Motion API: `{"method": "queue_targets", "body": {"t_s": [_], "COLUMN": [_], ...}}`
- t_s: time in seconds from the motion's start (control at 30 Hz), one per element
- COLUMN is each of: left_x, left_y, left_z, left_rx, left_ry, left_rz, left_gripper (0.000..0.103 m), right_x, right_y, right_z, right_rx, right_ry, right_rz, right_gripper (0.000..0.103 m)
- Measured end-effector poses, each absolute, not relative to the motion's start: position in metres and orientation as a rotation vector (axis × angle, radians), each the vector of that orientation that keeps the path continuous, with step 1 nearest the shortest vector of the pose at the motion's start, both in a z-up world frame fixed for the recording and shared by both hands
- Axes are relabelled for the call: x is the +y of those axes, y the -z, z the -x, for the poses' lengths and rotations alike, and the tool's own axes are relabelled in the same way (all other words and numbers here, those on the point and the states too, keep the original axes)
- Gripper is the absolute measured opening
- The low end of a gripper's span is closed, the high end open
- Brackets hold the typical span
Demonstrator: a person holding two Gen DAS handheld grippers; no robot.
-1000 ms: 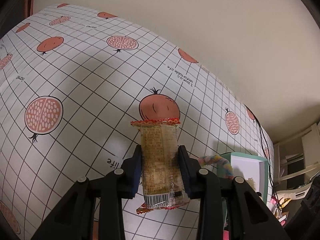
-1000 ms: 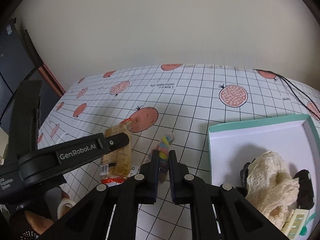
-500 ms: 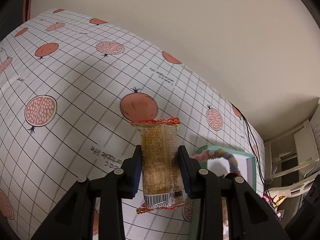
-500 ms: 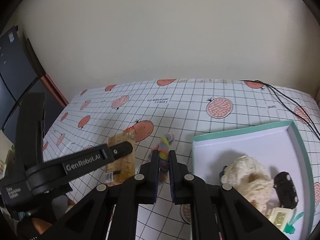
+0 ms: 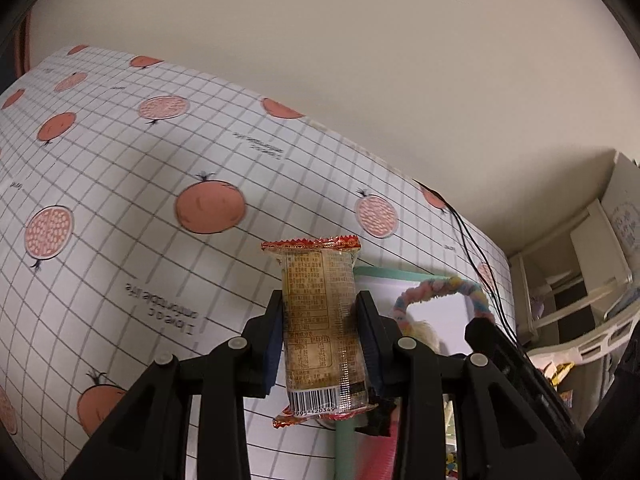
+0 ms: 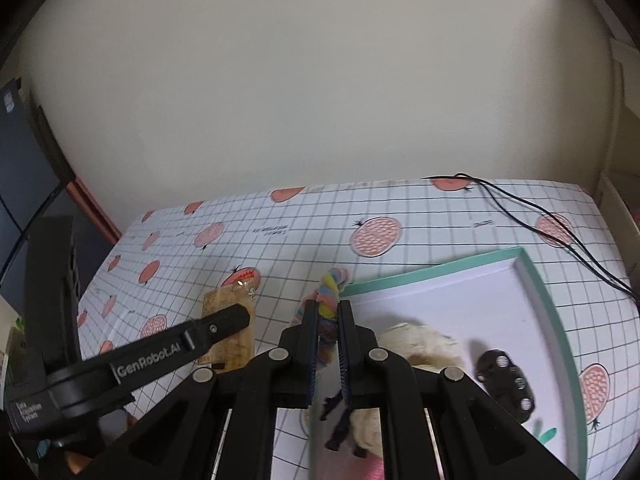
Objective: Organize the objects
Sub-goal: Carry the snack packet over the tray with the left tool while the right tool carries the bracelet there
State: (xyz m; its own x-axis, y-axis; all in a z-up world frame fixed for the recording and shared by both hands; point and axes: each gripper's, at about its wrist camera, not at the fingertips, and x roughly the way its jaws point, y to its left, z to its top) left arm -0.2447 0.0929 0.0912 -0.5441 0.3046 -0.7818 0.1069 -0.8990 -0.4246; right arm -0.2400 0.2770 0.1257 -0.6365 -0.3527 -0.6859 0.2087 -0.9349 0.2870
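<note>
1. Snack packet is clamped upright between the pads of the left hand-held gripper, the jaws closed only as far as the wrapper's width, barcode end lowest; it is carried clear of the desk.
2. A pastel twisted loop is pinched in the right hand-held gripper, whose jaws are nearly together; the rest of the loop arches free ahead of the fingertips.
3. Both items are judged to be held this way so they can be lowered into the teal-rimmed tray, which lies just beyond and to the right.
4. A cream lace bundle and a black device are already seen lying inside that tray.
5. A black cable is trailed across the gridded, fruit-printed desk cloth behind the tray.
</note>
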Motion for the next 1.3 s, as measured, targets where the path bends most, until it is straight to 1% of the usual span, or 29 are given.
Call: {"method": "queue_targets", "body": {"t_s": [0.13,0.27,0.53,0.77,1.2,1.3], "left_x": [0.111,0.127,0.145,0.153,0.172,0.174], "left_y": [-0.087,-0.08,-0.07,-0.066,-0.056,-0.051], "left_z": [0.245,0.246,0.254,0.264,0.285,0.289], "left_rx": [-0.613,-0.554,-0.493,-0.498,-0.434,-0.433], "left_ry": [-2.563,-2.551,-2.543,-2.529,-2.526,-2.513], "left_rz": [1.418,1.409,1.353,1.335,1.358,1.377], "left_gripper": [0.036,0.036,0.036,0.036,0.036,0.036], "right_x": [0.296,0.31,0.342,0.356,0.374,0.381], "right_y": [-0.126,-0.121,-0.103,-0.09,-0.084,-0.081], "right_z": [0.243,0.244,0.253,0.26,0.263,0.265], "right_rx": [-0.303,-0.292,-0.317,-0.327,-0.289,-0.319], "right_ry": [2.597,2.633,2.685,2.718,2.813,2.821], "right_rz": [-1.137,-1.153,-1.212,-1.253,-1.251,-1.265], "right_gripper": [0.01,0.01,0.01,0.01,0.01,0.01]}}
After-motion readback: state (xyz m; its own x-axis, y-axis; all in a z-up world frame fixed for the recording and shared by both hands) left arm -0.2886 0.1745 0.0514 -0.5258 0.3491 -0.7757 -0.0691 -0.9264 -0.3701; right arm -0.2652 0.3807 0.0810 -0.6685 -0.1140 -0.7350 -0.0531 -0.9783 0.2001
